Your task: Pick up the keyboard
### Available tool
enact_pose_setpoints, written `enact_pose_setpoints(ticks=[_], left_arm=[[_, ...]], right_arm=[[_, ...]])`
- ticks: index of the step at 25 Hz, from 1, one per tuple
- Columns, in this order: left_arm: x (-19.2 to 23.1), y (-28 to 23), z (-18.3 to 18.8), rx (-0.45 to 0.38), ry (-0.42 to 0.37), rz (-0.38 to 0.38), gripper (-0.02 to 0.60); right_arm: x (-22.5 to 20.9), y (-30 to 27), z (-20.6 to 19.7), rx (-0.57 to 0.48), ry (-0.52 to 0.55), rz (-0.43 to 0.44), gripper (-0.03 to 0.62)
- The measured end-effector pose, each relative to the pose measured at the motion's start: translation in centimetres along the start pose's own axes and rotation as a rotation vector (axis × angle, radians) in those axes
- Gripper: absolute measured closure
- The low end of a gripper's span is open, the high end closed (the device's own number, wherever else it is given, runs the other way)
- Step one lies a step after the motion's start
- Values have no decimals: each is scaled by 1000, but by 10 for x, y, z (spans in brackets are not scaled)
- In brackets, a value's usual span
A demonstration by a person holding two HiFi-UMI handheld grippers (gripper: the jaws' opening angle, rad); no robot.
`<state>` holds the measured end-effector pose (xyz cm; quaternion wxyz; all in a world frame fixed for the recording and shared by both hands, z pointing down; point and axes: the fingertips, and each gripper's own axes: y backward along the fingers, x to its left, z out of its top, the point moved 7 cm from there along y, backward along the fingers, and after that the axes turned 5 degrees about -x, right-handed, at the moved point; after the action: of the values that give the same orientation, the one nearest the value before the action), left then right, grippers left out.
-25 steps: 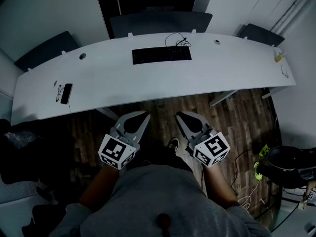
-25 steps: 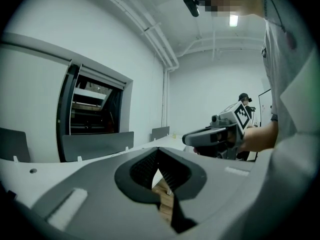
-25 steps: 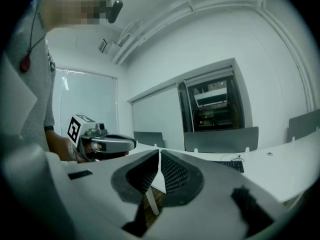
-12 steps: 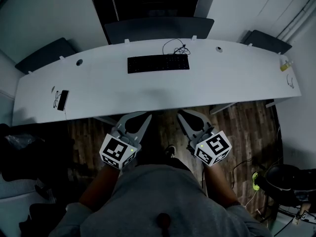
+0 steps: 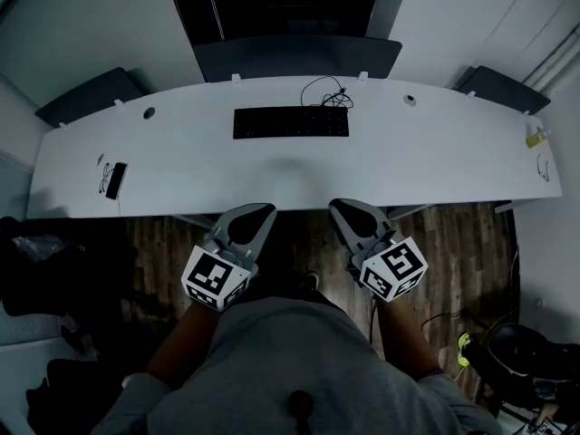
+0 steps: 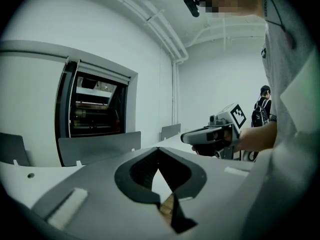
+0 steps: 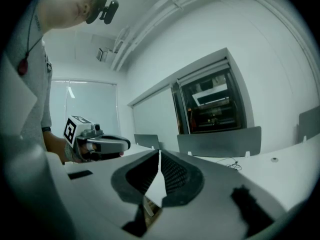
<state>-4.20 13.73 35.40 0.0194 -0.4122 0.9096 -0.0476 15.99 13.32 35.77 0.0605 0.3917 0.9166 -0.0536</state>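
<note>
Keyboard (image 5: pixel 291 122) — untouched, flat at the far middle of the white desk (image 5: pixel 435 161) | my left gripper (image 5: pixel 264 210) and right gripper (image 5: pixel 336 207): both closed, empty, at the near edge | left to do — reach, grip, lift.

Yellow item (image 5: pixel 536 138), perhaps a bottle: too small.

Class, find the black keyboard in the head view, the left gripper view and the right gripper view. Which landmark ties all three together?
Head view: keyboard upper centre, on the white desk.
Left gripper view: not in it.
Right gripper view: not in it.
Shared landmark: grey divider panel behind the desk: top centre, centre-left, centre-right respectively.
</note>
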Motion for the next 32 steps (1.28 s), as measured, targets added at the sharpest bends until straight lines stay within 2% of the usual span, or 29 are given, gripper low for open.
enact_pose_setpoints(ticks=[6,15,19,32], left_arm=[[3,-9,-1,18,-5,21,577],[32,-21,-12,42,18,25,577],[55,-37,-13,28,29,16,577],[156,-77,-20,24,72,-17,577]], right_arm=[[-19,-2,1,0,-5,4,571],[-40,-30,-6,25,-27,-2,571],[-50,-51,1,15,-13,7,571],[-86,-142,7,79,9,-31,571]])
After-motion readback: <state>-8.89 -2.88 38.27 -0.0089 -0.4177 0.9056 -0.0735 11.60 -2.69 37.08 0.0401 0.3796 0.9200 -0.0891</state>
